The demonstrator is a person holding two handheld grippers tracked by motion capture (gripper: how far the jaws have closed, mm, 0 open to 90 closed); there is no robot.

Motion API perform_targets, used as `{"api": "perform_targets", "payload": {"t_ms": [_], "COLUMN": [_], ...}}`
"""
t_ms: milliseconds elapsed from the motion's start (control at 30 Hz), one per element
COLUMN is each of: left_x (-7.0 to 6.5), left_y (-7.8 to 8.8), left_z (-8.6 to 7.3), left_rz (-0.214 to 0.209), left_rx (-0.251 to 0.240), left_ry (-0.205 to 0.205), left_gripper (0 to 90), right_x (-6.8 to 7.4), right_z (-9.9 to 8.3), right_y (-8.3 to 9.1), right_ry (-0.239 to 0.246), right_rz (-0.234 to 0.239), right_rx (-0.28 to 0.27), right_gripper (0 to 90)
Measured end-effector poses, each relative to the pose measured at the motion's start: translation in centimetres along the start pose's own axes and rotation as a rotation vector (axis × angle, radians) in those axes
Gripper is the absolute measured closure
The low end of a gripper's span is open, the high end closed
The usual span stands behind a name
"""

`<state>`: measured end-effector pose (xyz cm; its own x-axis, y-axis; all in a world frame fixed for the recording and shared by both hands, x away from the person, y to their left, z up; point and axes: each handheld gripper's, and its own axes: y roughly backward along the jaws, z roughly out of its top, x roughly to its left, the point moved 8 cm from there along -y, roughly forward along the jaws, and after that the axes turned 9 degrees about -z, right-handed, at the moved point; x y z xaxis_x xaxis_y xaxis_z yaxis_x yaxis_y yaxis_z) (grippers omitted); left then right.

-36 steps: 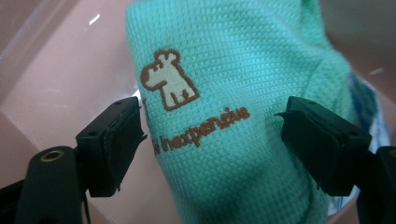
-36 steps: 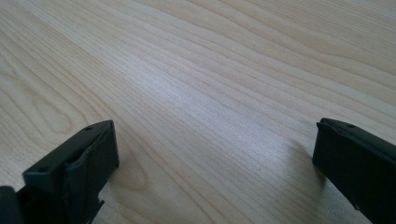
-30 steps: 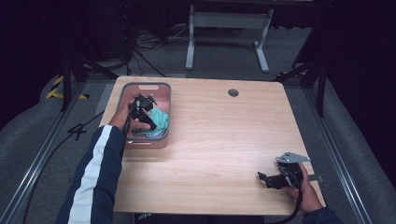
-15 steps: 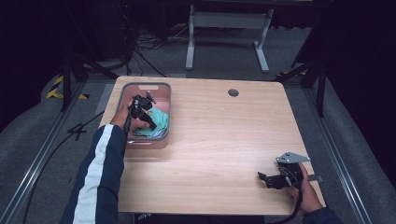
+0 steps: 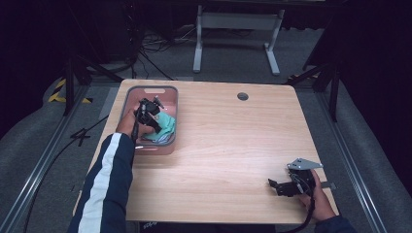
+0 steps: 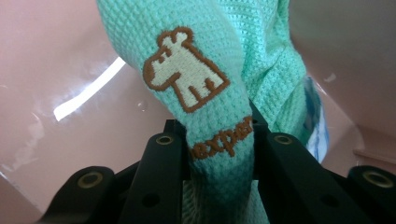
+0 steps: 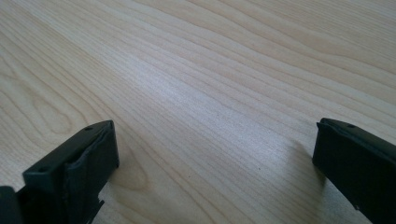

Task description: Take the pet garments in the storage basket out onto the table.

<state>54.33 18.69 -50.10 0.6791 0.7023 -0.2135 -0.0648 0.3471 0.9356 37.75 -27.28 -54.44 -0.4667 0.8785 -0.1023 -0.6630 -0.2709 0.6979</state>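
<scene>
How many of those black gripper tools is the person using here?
2. The left gripper is inside the pink plastic bin at the table's far left, shut on a mint-green waffle cloth. The right gripper rests open on the wooden table near its front right corner.

- Your left gripper (image 5: 148, 112) is reached forward and down at the table's far left, and its jaws are clamped on a fold of mint cloth (image 6: 219, 93).
- Your left forearm, in a dark sleeve with a white stripe (image 5: 104, 179), stretches out from the bottom edge.
- Your right gripper (image 5: 282, 186) sits low near the table's near right corner, jaws spread wide, gripped in your right hand (image 5: 318, 196).
</scene>
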Motion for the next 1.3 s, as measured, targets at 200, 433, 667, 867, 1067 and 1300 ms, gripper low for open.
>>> {"api": "perform_targets", "payload": {"t_ms": [200,433,667,867,1067,1300], "left_x": [-0.1,-0.7,-1.3,-2.9,-5.6,-9.0], "left_y": [1.5,3.7,5.8,9.3,11.0,11.7], "left_z": [0.4,0.6,0.9,1.4,1.7,2.9], "left_rz": [0.034,0.066,0.078,0.076,0.071,0.039], "left_rx": [-0.069,-0.139,-0.207,-0.322,-0.383,-0.421], "left_ry": [-0.014,-0.050,-0.071,-0.104,-0.177,-0.253], "left_gripper": [76.3,76.5,76.6,76.9,77.0,77.1], "right_x": [0.0,0.0,0.0,0.0,0.0,0.0], "right_z": [0.0,0.0,0.0,0.0,0.0,0.0], "right_y": [0.0,0.0,0.0,0.0,0.0,0.0], "right_ry": [0.002,0.002,0.002,0.002,0.002,0.002], "right_rz": [0.000,0.000,0.000,0.000,0.000,0.000], "right_rx": [-0.001,0.000,-0.001,-0.001,-0.001,0.000], "right_gripper": [0.5,0.5,0.5,0.5,0.5,0.5]}}
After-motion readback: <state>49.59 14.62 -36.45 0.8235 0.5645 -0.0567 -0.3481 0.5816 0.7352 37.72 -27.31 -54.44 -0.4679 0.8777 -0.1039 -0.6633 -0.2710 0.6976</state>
